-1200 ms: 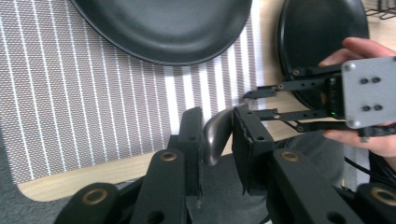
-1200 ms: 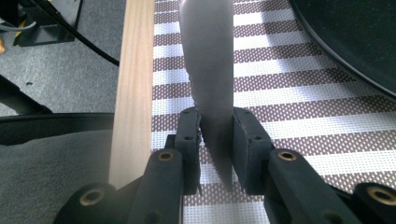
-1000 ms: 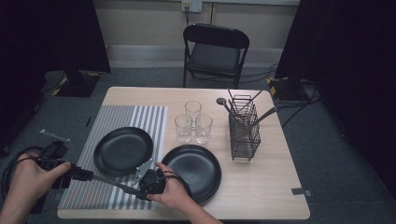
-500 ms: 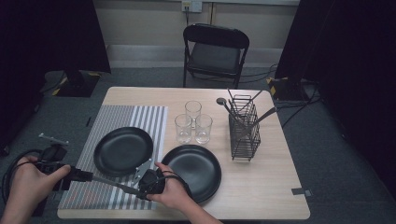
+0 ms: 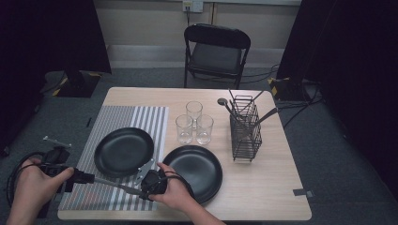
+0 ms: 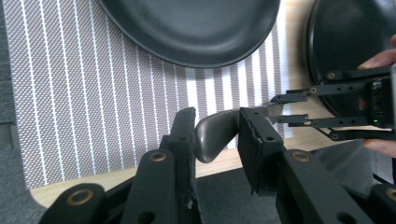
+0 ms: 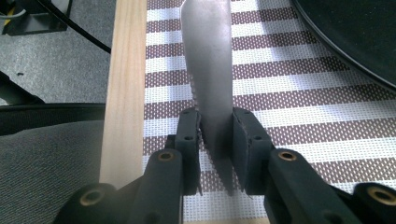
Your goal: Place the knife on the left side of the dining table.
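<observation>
Right claw (image 7: pixel 215 135) pinching a knife (image 7: pixel 208 70) by the blade, serrated edge visible between the pads, both pads pressed flat against the steel. Blade running forward over the striped placemat (image 7: pixel 289 93), near the wooden front edge of the desk (image 7: pixel 125 84). In the high view, right claw (image 5: pixel 141 177) low over the front of the desk, just left of the front black plate (image 5: pixel 197 171), hand wrapped round its body.

Left claw (image 6: pixel 218 135) at the knife's dark handle (image 6: pixel 215 135): handle end lying between the two jaws, touching the right-hand pad, a small gap showing on the other side. Jaws partly spread, just been opening, grip loosened, handle not pinched. In the high view, left claw (image 5: pixel 87 178) at the front left corner of the desk, over the mat's edge, hand behind it off the desk.

Knife (image 5: pixel 115 185) stretched level between the two claws, over the front strip of the placemat (image 5: pixel 141 119), just in front of the left black plate (image 5: pixel 124 151). Right claw also seen across from the left gripper view (image 6: pixel 285 108), its tips on the blade end.

Farther back: three glasses (image 5: pixel 193 125) clustered mid-desk, wire cutlery rack (image 5: pixel 245 133) to the right with utensils upright in it.
</observation>
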`<state>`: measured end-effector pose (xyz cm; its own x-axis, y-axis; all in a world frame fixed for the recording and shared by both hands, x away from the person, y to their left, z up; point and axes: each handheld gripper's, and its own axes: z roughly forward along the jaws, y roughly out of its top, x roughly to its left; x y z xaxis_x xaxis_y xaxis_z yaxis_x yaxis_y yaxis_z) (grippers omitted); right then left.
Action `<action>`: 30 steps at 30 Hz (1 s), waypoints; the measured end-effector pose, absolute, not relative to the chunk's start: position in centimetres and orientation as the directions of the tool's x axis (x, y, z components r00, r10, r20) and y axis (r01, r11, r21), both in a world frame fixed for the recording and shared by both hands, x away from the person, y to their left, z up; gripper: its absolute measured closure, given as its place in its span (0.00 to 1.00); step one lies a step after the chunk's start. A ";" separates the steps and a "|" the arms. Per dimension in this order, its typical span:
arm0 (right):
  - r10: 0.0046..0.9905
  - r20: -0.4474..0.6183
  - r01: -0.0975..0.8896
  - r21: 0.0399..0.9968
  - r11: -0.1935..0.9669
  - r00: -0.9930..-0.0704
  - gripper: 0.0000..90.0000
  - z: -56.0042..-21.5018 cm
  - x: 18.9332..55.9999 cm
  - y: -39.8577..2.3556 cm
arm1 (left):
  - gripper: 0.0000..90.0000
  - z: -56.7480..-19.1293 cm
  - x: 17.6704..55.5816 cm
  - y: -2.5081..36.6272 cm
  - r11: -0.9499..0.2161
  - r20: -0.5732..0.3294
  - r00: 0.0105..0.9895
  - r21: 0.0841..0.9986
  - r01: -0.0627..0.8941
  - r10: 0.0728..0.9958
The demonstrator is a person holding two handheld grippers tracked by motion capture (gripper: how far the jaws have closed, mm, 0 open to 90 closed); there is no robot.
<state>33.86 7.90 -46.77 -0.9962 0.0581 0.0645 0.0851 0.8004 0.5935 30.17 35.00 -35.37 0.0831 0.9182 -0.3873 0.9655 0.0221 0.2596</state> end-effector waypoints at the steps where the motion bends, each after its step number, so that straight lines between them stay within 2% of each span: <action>1: 0.059 0.068 0.087 0.593 0.801 -0.996 0.82 -46.8 33.9 7.9 | 0.75 -35.4 30.2 35.1 0.024 -0.382 0.081 0.260 0.965 0.921; 30: 0.070 0.105 0.119 0.577 0.808 -0.992 0.82 -47.0 34.3 8.4 | 0.70 -37.2 30.3 35.9 0.019 -0.370 0.092 0.286 0.958 0.924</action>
